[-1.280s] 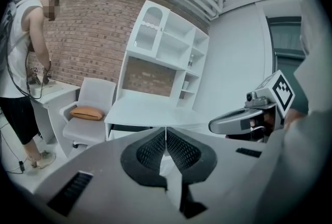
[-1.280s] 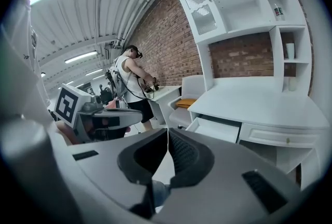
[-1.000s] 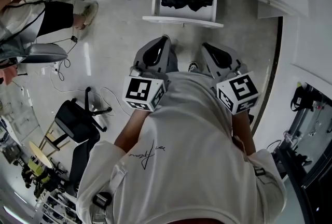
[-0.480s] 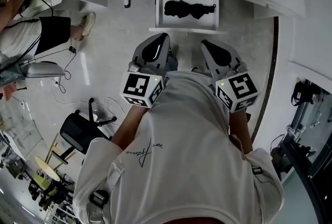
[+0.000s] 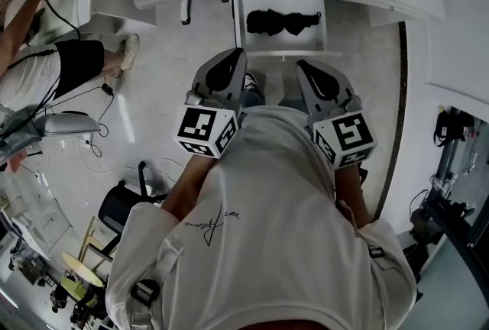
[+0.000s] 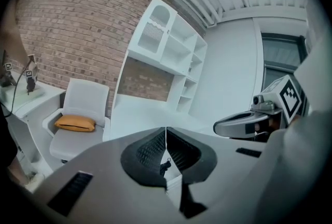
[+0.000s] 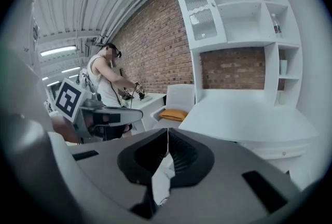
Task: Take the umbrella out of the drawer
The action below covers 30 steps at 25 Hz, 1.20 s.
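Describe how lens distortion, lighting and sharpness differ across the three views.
Head view: even bright light, straight lines bowed, the black umbrella crisp in the white drawer. Left gripper view: fisheye with black corners, the left gripper near and soft, the brick wall sharper. Right gripper view: same fisheye, curved shelf unit, glowing ceiling strip light.

I see the black umbrella (image 5: pixel 283 21) lying in the open white drawer (image 5: pixel 240 19). My left hand-held gripper (image 5: pixel 235 57) and right hand-held gripper (image 5: pixel 306 66) point toward it side by side, both apart from it
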Tool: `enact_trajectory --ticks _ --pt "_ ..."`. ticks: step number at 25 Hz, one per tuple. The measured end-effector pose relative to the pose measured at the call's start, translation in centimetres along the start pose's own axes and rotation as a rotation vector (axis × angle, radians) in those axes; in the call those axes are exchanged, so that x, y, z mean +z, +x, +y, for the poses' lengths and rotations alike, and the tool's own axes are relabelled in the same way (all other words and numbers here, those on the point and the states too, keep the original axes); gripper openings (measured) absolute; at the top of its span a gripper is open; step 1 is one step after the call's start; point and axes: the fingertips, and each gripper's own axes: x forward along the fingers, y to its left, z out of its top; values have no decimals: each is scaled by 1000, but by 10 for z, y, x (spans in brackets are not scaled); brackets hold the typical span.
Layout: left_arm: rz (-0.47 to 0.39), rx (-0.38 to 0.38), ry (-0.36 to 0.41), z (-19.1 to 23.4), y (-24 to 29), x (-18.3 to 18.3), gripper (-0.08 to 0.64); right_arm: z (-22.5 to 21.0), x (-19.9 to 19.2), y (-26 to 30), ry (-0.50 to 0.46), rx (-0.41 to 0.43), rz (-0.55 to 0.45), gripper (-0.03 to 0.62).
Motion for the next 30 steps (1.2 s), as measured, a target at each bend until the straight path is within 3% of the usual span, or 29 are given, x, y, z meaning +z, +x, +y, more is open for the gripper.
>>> enact_trajectory --ticks 12,21,26,30 --pt "67 -31 -23 9 14 -13 17 -17 -16 4 41 -98 25 26" --pt "71 17 -40 20 46 -4 17 -53 -28 14 38 -51 72 26" --pt "78 26 -26 17 61 -1 17 -65 -40 23 42 -3 172 26" --pt "93 31 -37 15 70 -3 17 -69 -44 29 -12 51 218 26"
